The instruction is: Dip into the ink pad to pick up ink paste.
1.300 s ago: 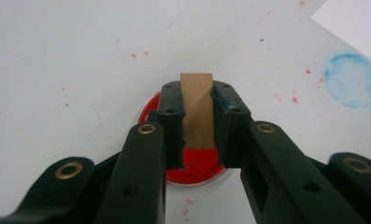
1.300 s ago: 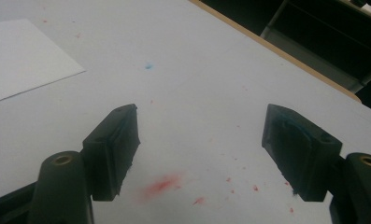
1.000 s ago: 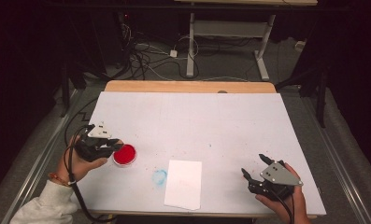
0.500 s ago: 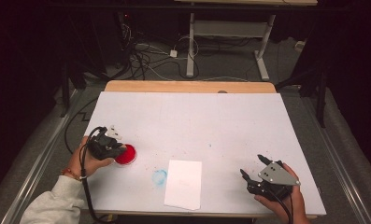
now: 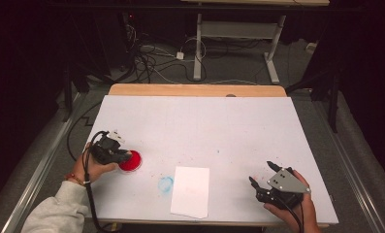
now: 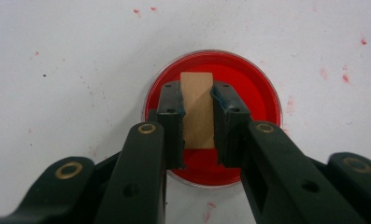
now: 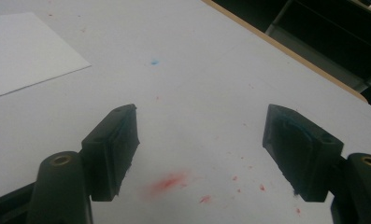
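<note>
We find the left tongs clenched on a block, light and stiff, gripped at its sides over the red dish; right tongs released.

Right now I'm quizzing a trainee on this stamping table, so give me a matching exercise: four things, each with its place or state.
1. small tan wooden block
2. round red paint dish
3. white paper sheet
4. right gripper

A. lies flat at the table's near edge
B. jaws apart, holding nothing
C. clamped between the left gripper jaws
D. sits under the left gripper

Pairs: 1-C, 2-D, 3-A, 4-B
</note>
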`<state>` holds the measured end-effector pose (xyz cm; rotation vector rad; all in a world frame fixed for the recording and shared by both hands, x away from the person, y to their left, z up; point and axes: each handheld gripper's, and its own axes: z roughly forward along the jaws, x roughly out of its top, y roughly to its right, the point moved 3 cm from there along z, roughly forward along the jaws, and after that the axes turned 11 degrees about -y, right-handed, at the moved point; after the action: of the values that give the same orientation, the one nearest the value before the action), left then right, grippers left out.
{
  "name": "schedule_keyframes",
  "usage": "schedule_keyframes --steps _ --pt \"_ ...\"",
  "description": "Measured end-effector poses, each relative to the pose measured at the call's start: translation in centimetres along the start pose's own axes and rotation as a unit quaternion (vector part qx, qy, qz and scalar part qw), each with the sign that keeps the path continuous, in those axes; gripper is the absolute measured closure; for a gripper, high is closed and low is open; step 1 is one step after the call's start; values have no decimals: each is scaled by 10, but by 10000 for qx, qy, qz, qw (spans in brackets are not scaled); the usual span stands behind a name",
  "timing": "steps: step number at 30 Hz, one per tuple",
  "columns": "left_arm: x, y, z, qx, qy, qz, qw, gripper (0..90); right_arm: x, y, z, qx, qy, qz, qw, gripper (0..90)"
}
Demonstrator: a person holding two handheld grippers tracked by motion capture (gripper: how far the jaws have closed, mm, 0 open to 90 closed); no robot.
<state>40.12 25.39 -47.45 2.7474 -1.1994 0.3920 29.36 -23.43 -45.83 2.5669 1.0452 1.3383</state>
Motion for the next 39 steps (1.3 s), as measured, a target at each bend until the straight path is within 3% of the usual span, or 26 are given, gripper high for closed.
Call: schedule_keyframes --steps 13,27,34,39 --pt "-4 -1 2 -66 177 -134 9997 739 1 -1 0 23 33 3 10000 264" --pt "-4 0 3 -60 178 -141 9997 738 5 1 5 59 19 38 10000 264" --pt "-5 4 2 122 245 -172 9995 738 6 0 6 76 24 27 10000 264" --pt "-6 3 0 116 312 -210 9992 738 5 1 7 81 15 29 10000 263"
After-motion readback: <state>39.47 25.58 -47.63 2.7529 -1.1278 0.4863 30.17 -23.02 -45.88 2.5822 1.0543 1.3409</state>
